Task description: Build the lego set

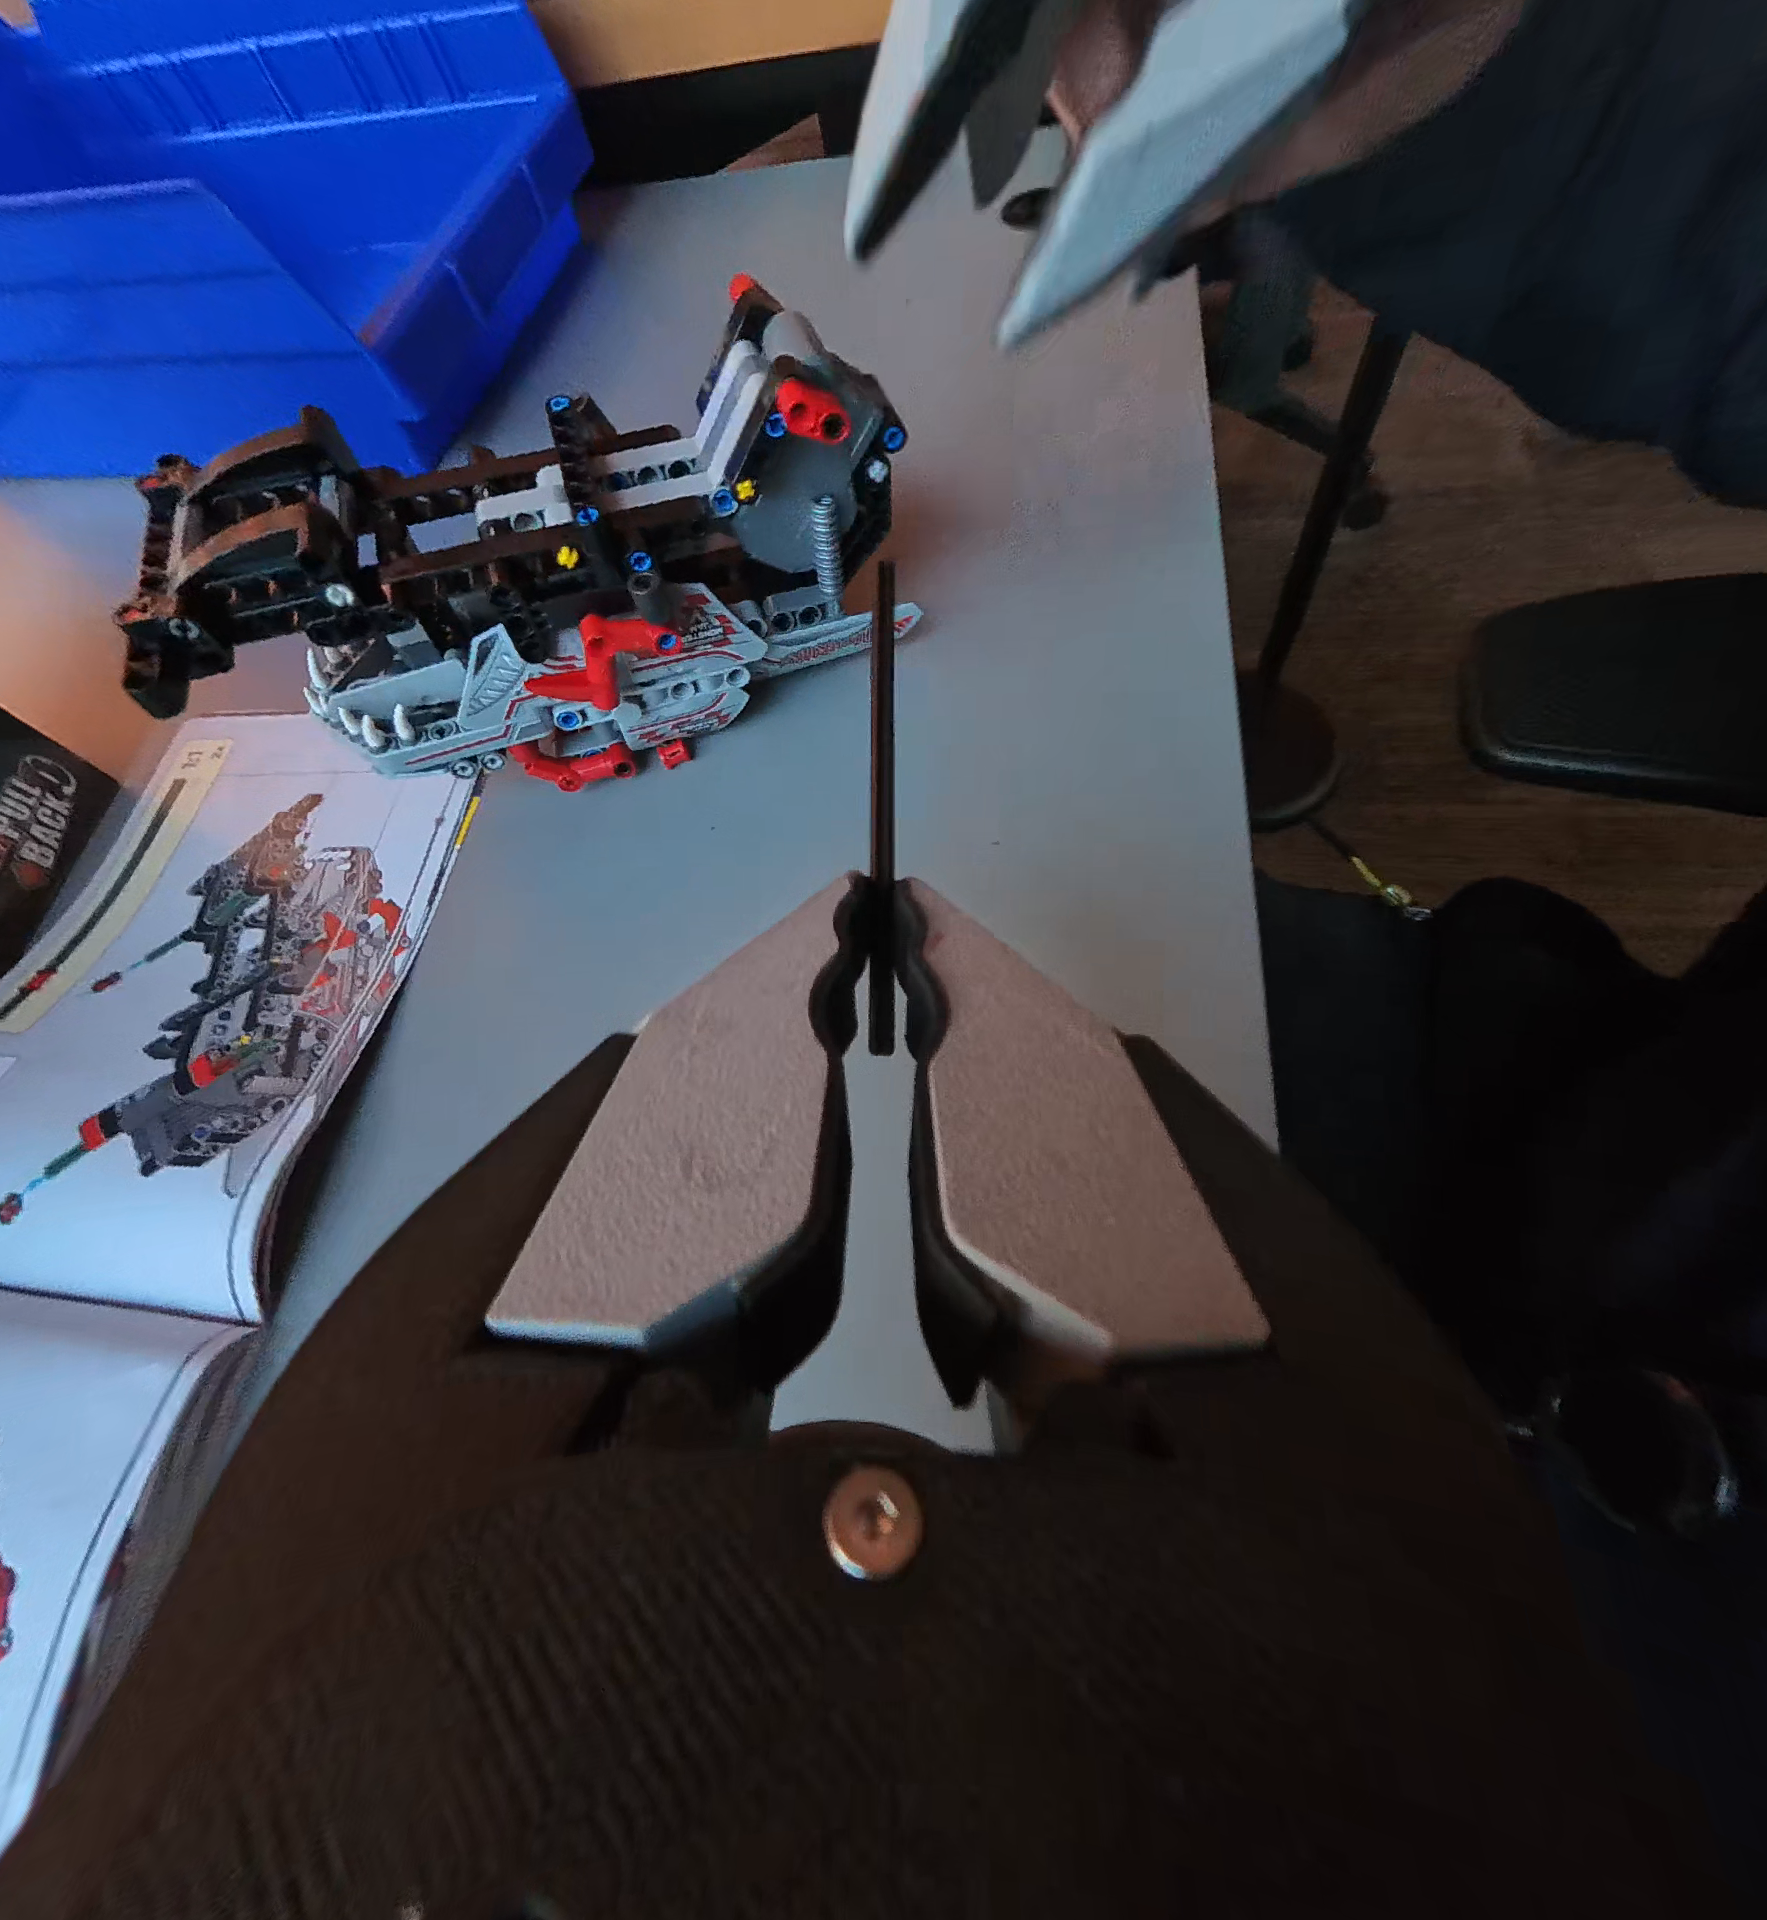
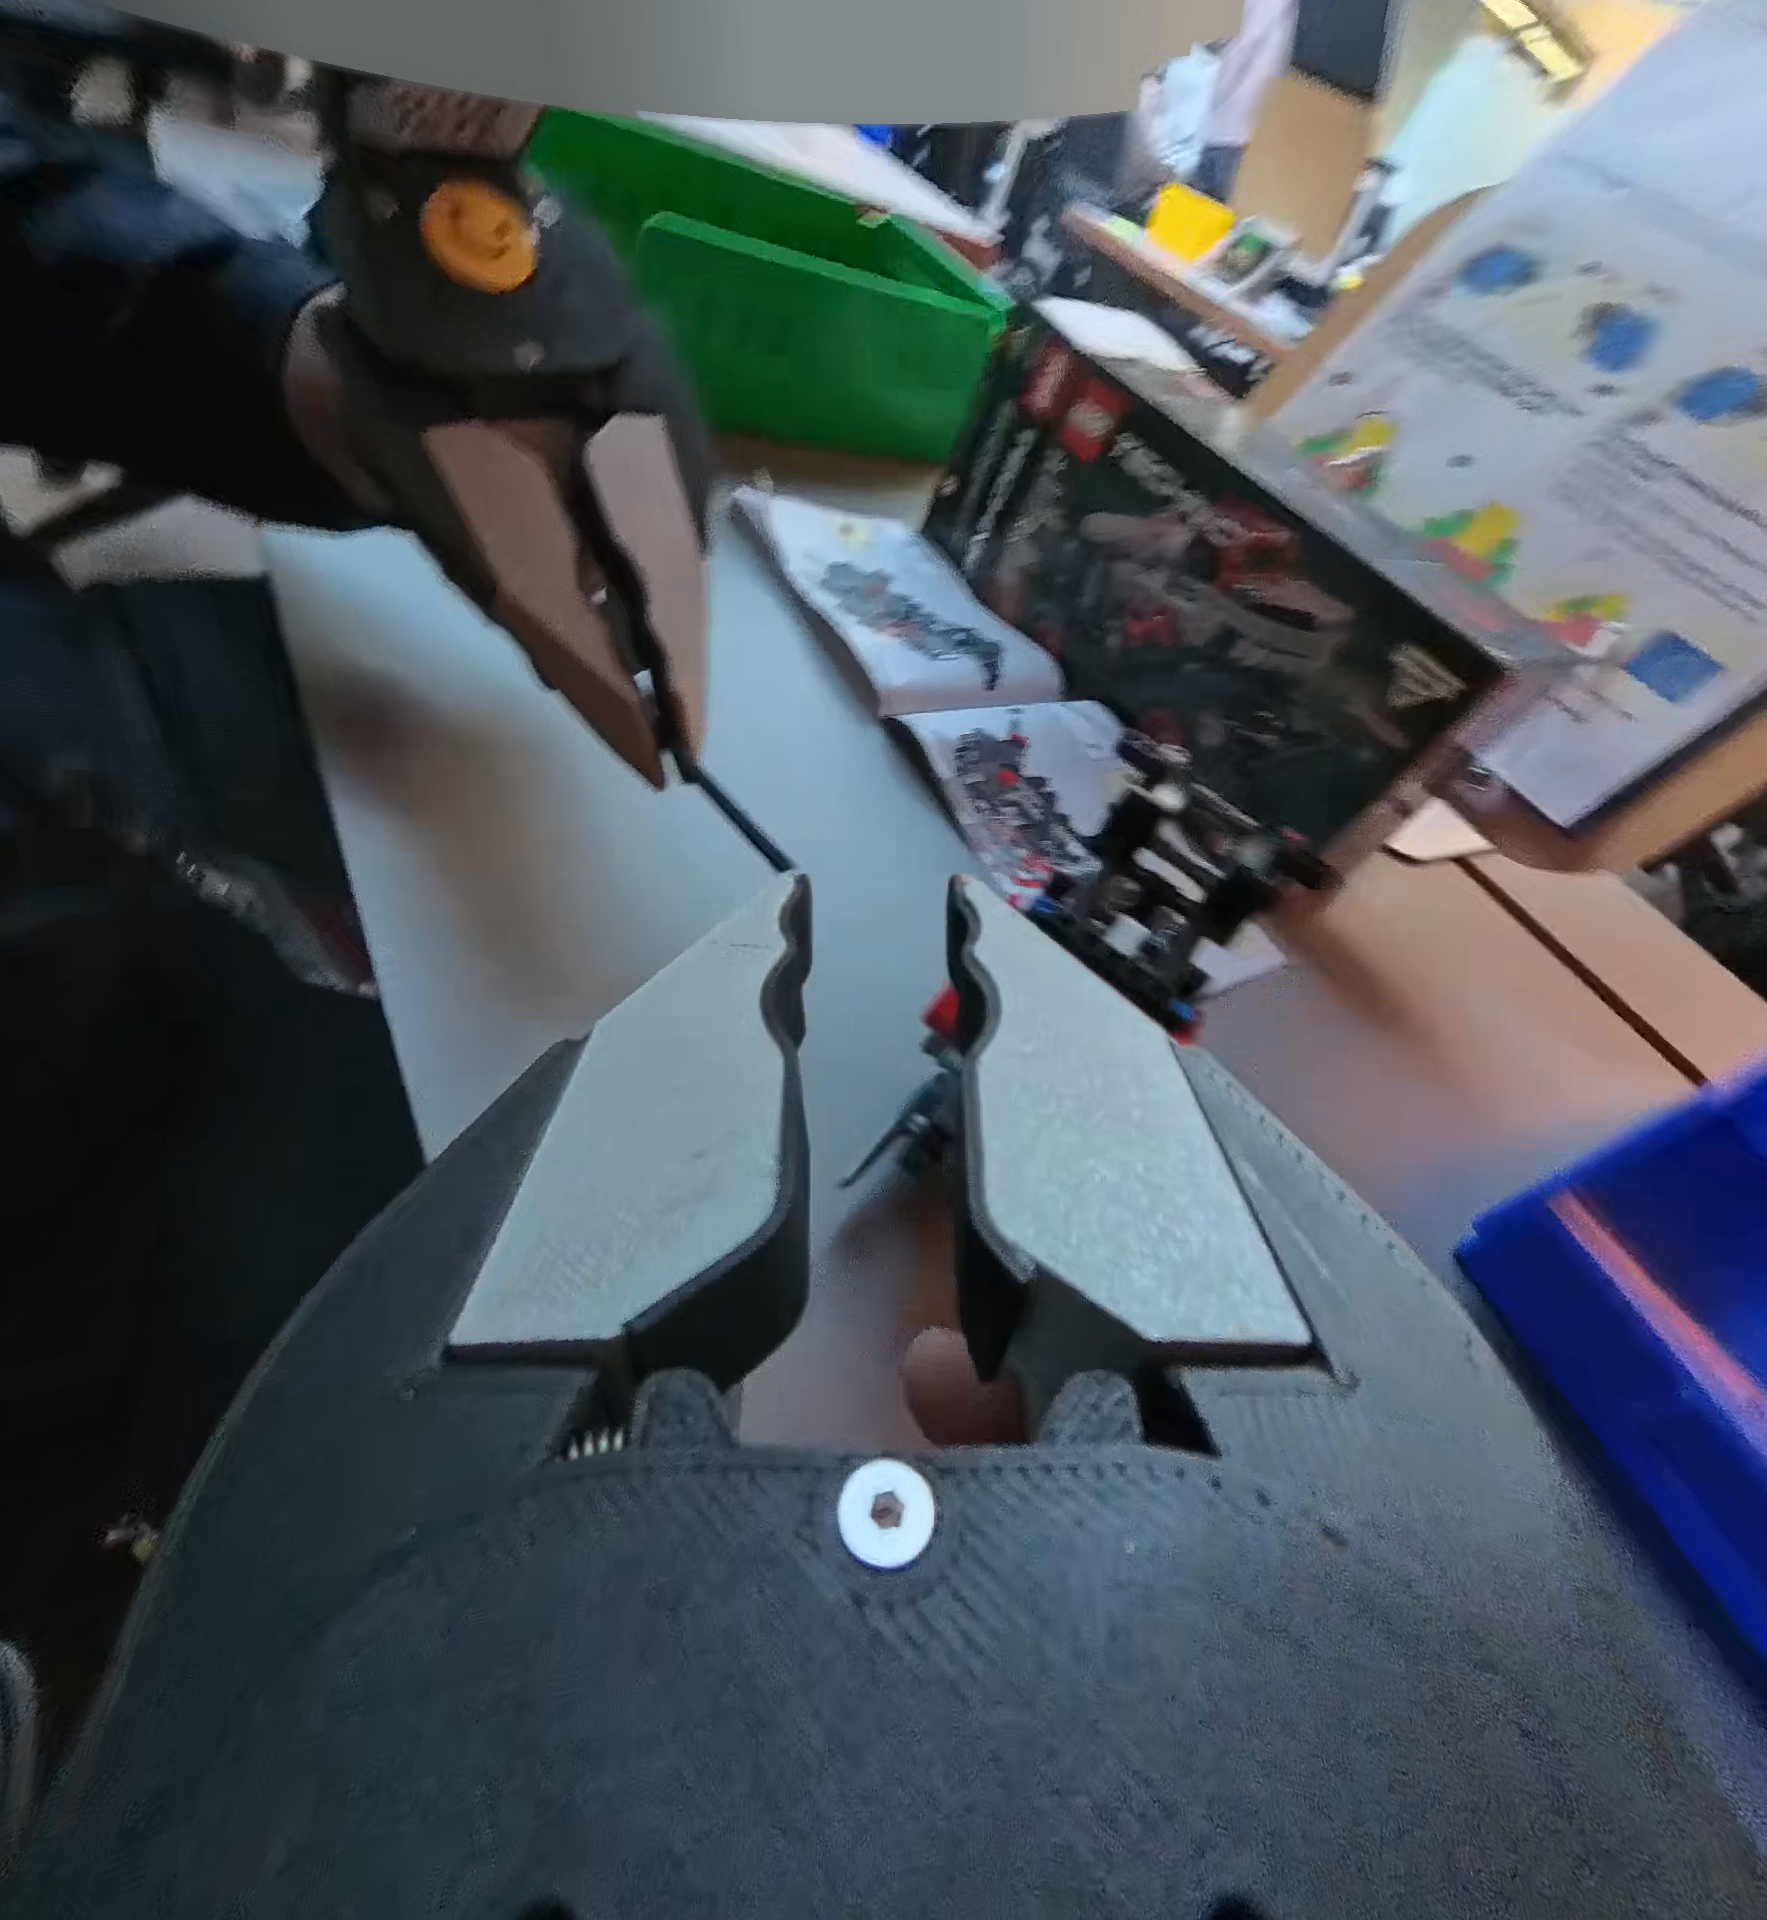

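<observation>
Left wrist view: left gripper [image 1: 881,914] clamps axle [image 1: 882,727] | model [image 1: 546,582] beyond | booklet [image 1: 183,987] beside

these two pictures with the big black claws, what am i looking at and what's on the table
Each picture comes from a camera mounted on a hand-held two-finger gripper, looking along its fingers. A person holds one in each hand; no robot arm.

The left wrist view shows the left gripper shut on a thin black rod-shaped lego axle. The right wrist view shows the right gripper open and empty, with the left one farther off.

On the grey table lie a half-built black, grey and red lego vehicle and an open paper instruction booklet. Blue plastic bins stand behind.
</observation>
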